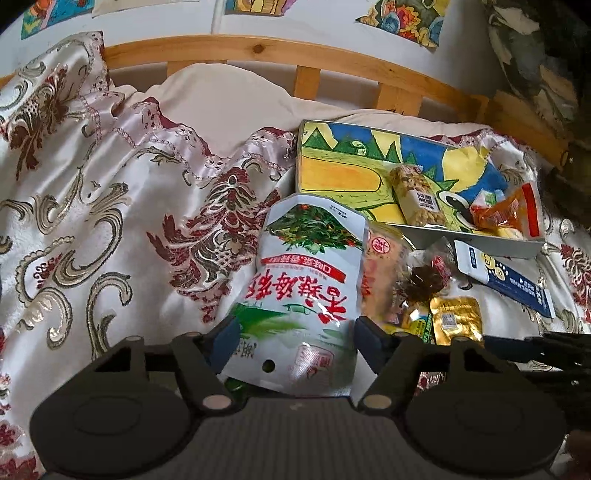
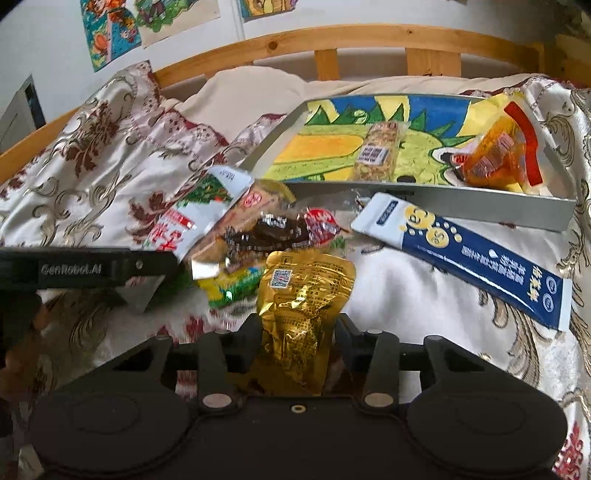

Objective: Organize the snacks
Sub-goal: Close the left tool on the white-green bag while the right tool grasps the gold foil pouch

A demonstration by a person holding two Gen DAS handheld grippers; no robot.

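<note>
Left wrist view: left claw [image 1: 293, 334] sits low in frame w/ the white seaweed snack pouch [image 1: 299, 291] between its blue pads [image 1: 226, 341]; both pads touch the pouch's sides near its bottom end, so the claw is clamped on it. Pouch lies on the patterned bedspread [image 1: 92, 221], red lettering upside down to the camera, top end pointing toward the tray. Just right of it, a small pile: tan wrapped snack [image 1: 382, 280], clear pack w/ dark contents [image 1: 424, 284], gold foil packet [image 1: 456, 317], blue-and-white sachet [image 1: 509, 280]. Beyond the pile, a shallow grey tray [image 1: 480, 240] lined w/ a bright crayon drawing; inside it a cereal bar [image 1: 415, 199] and an orange packet [image 1: 506, 214]. Farthest back: cream pillow [image 1: 221, 96], wooden headboard [image 1: 258, 53], wall w/ drawings.

Right wrist view: right claw [image 2: 297, 343] has the gold foil packet [image 2: 303, 295] between its fingers [image 2: 245, 343], which press the crumpled lower half from both sides, i.e. gripping it. Packet's upper half w/ a QR label rests on the bedspread [image 2: 406, 295]. At left edge, the left claw's black arm [image 2: 92, 269] reaches in over the seaweed pouch [image 2: 192, 218]. Behind the gold packet: yellow-green wrapper [image 2: 232, 286], dark clear pack [image 2: 284, 230], tan snack [image 2: 255, 210]. Blue sachet [image 2: 469, 254] lies diagonally to the right, apart from the pile, its white end near the tray's front wall [image 2: 480, 208]. Tray holds the cereal bar [image 2: 376, 155] mid-way and orange packet [image 2: 495, 158] at its right end. Pillow [image 2: 251, 92] and headboard [image 2: 332, 35] behind.
</note>
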